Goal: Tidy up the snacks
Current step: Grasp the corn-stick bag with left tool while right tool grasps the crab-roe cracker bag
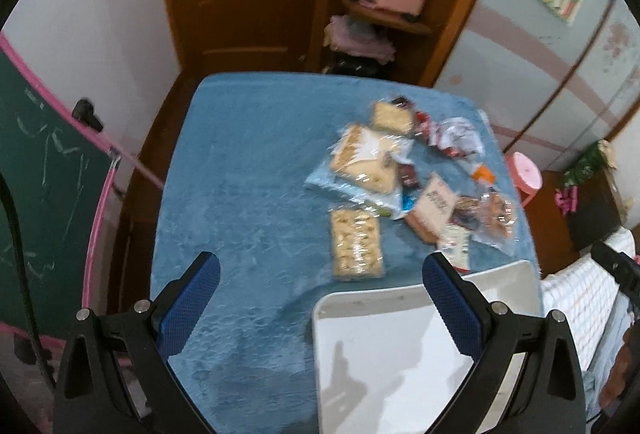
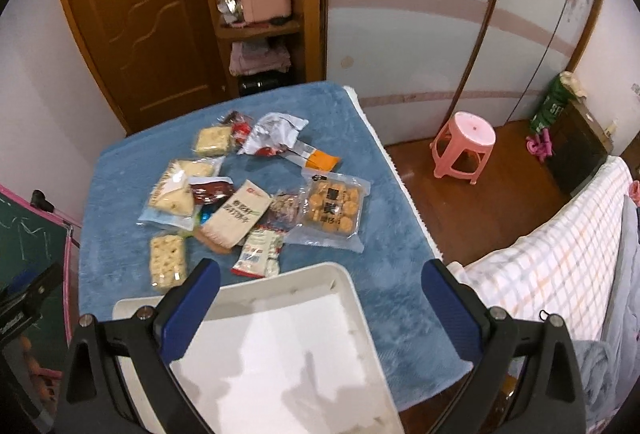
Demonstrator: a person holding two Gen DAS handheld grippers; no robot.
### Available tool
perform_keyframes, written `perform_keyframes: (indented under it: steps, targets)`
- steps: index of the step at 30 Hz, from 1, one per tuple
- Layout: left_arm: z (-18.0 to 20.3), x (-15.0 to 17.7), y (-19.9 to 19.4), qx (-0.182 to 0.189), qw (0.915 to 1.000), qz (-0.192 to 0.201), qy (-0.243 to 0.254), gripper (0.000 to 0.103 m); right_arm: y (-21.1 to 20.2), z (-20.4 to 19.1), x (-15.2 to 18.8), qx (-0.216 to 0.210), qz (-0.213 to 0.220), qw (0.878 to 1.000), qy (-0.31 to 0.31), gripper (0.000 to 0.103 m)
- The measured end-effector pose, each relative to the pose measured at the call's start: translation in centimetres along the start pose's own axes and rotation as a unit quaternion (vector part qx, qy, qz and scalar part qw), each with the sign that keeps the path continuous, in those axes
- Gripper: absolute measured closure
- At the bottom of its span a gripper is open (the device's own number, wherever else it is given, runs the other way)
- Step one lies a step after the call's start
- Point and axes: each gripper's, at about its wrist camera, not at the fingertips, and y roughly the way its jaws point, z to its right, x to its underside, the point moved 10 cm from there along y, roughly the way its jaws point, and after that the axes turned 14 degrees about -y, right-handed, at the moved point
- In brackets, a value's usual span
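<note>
Several wrapped snacks lie in a loose pile on a blue cloth-covered table (image 2: 360,294). Among them are a pack of round yellow biscuits (image 2: 334,210), a beige packet with dark writing (image 2: 238,216), a cracker pack (image 2: 167,262) nearest the left front, and a silver wrapper (image 2: 272,134). The pile shows in the left wrist view too, with the cracker pack (image 1: 356,248) closest. A white tray (image 2: 348,288) stands empty at the near edge; it also shows in the left wrist view (image 1: 500,276). My left gripper (image 1: 320,286) is open and empty above the table. My right gripper (image 2: 320,290) is open and empty above the tray.
A pink stool (image 2: 466,148) stands on the wooden floor to the right of the table. A checked bed cover (image 2: 560,254) lies at the right. A chalkboard (image 1: 44,174) stands at the left. A wooden door (image 2: 136,14) and shelves (image 2: 264,14) are behind the table.
</note>
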Motion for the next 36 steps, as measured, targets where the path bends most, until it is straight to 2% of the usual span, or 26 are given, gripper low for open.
perform_keyframes:
  steps: [3, 5, 10, 14, 16, 20, 22, 26, 30, 33, 34, 36]
  targets:
    - [-0.5, 0.3, 2.0, -0.001, 0.999, -0.038, -0.024, 0.002, 3.3, 1.7, -0.8, -0.013, -0.025, 0.999, 0.016, 0.002]
    - [-0.9, 0.0, 3.8, -0.025, 0.9976, -0.052, -0.037, 0.006, 5.4, 2.7, -1.0, -0.021, -0.042, 0.998, 0.031, 0.002]
    - [0.3, -0.6, 7.4, -0.054, 0.996, -0.065, -0.029, 0.008, 12.0, 4.6, -1.5, -0.055, -0.093, 0.993, 0.055, 0.002]
    - [1.2, -0.7, 10.8, -0.094, 0.9917, -0.085, -0.023, 0.011, 16.6, 5.6, -1.8, -0.067, -0.125, 0.988, 0.065, 0.002]
    - [1.6, -0.3, 12.6, -0.097, 0.9888, -0.11, -0.027, 0.017, 18.9, 6.1, -1.8, -0.078, -0.139, 0.984, 0.078, 0.002]
    - [1.9, 0.8, 15.5, -0.101, 0.9826, -0.151, -0.038, 0.017, 22.9, 5.5, -0.9, -0.107, -0.181, 0.974, 0.085, 0.002]
    - [2.1, 1.4, 16.6, -0.098, 0.9798, -0.169, -0.043, 0.017, 24.0, 4.7, -0.2, -0.122, -0.197, 0.97, 0.075, 0.002]
    - [2.8, 2.4, 17.7, -0.097, 0.9769, -0.186, -0.037, 0.017, 24.9, 2.4, 0.3, -0.151, -0.204, 0.966, 0.046, 0.002]
    - [3.2, 2.8, 18.8, -0.102, 0.9735, -0.2, -0.043, 0.017, 25.8, 1.1, 0.1, -0.158, -0.209, 0.964, 0.04, 0.002]
    - [3.6, 3.2, 19.9, -0.107, 0.9702, -0.211, -0.05, 0.017, 26.5, 0.7, 0.6, -0.155, -0.23, 0.96, 0.03, 0.012]
    - [3.6, 3.3, 20.2, -0.108, 0.9697, -0.213, -0.051, 0.017, 26.4, 0.5, 0.5, -0.156, -0.228, 0.961, 0.025, 0.017]
    - [3.6, 3.6, 20.7, -0.11, 0.968, -0.219, -0.054, 0.017, 26.2, 0.2, 0.2, -0.157, -0.221, 0.963, 0.013, 0.02]
